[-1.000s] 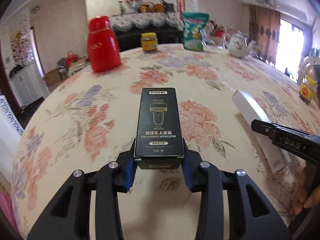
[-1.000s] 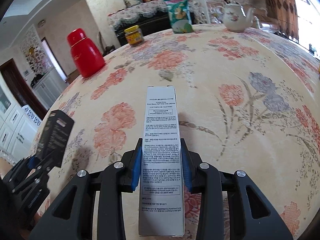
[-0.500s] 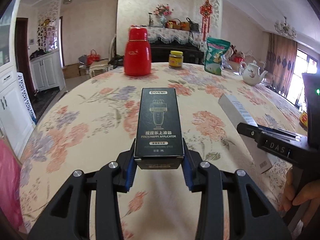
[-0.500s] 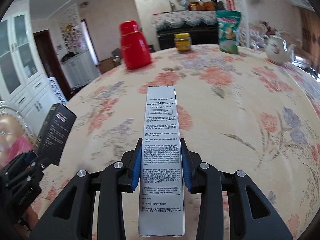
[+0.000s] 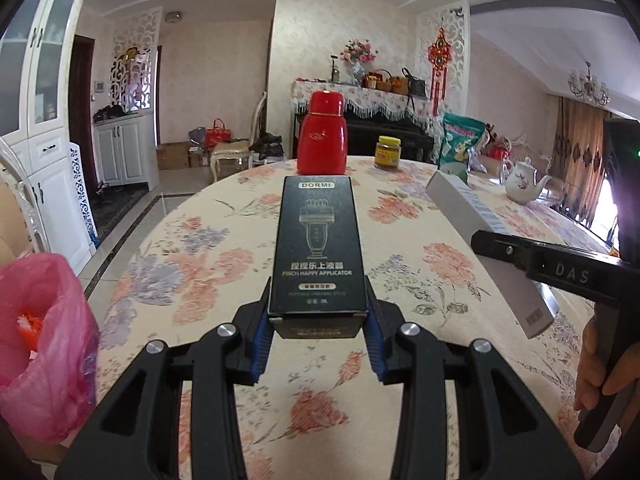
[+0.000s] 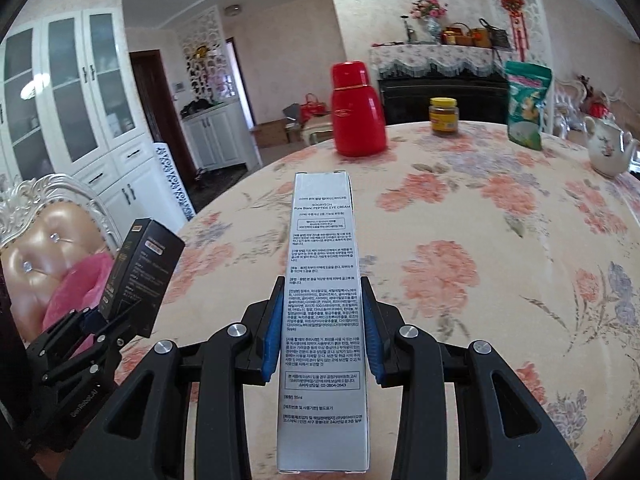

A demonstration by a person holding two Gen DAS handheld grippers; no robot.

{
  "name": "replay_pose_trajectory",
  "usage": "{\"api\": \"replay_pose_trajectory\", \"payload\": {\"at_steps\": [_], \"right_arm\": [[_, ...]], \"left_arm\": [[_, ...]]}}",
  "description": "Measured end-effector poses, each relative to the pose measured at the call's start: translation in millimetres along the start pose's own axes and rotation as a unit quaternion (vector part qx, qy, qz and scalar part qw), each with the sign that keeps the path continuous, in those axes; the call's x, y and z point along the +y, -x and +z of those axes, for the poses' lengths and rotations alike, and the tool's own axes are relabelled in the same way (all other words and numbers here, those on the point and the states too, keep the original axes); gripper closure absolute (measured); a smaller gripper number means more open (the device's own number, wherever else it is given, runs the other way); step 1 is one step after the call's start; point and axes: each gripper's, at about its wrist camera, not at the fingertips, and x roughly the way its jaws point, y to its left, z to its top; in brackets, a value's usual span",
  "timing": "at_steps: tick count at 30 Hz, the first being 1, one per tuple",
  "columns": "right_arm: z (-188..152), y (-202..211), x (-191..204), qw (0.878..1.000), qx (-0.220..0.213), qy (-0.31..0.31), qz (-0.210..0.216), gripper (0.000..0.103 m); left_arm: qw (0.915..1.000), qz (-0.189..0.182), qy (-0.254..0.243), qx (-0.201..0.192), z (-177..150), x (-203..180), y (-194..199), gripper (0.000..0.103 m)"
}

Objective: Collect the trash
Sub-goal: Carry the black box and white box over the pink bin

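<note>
My left gripper (image 5: 318, 338) is shut on a black DORMI box (image 5: 318, 248) and holds it above the floral table (image 5: 224, 256). The same box shows at the left of the right wrist view (image 6: 138, 276). My right gripper (image 6: 322, 332) is shut on a long white eye cream box (image 6: 323, 312), also held above the table; that box appears at the right of the left wrist view (image 5: 492, 248). A pink trash bag (image 5: 40, 344) hangs open at the table's left edge, beside a chair (image 6: 44, 248).
A red thermos (image 5: 322, 140), a yellow-lidded jar (image 5: 387, 153), a green snack bag (image 5: 460, 146) and a white teapot (image 5: 522, 184) stand at the far side of the table. White cabinets (image 6: 80, 120) line the left wall.
Both grippers have lifted and tilted up with their boxes, swinging left; the pink trash bag and the chair have come into view at the left.
</note>
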Motion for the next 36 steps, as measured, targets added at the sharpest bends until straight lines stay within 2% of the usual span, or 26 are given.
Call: {"api": "replay_pose_trajectory", "payload": {"at_steps": [9, 17, 26, 32, 36], "right_arm": [[-5.6, 10.3, 34.8, 1.0, -0.005, 0.018, 0.02, 0.069], [-10.5, 5.0, 79.6, 0.998, 0.004, 0.044, 0.053, 0.068], [-14.9, -10.4, 144.6, 0.991, 0.022, 0.096, 0.096, 0.068], [-22.0, -30.6, 190.5, 0.982, 0.051, 0.115, 0.14, 0.068], [-25.4, -48.7, 227.2, 0.975, 0.071, 0.13, 0.166, 0.068]], "left_arm": [[0.9991, 0.017, 0.011, -0.037, -1.3, 30.5, 35.8, 0.065], [0.9967, 0.045, 0.025, -0.063, -8.9, 74.7, 74.3, 0.065], [0.9912, 0.107, 0.041, -0.065, -26.3, 144.4, 113.3, 0.065], [0.9846, 0.154, 0.062, -0.053, -43.4, 198.3, 138.3, 0.065], [0.9765, 0.2, 0.071, -0.038, -50.3, 234.3, 145.4, 0.065]]}}
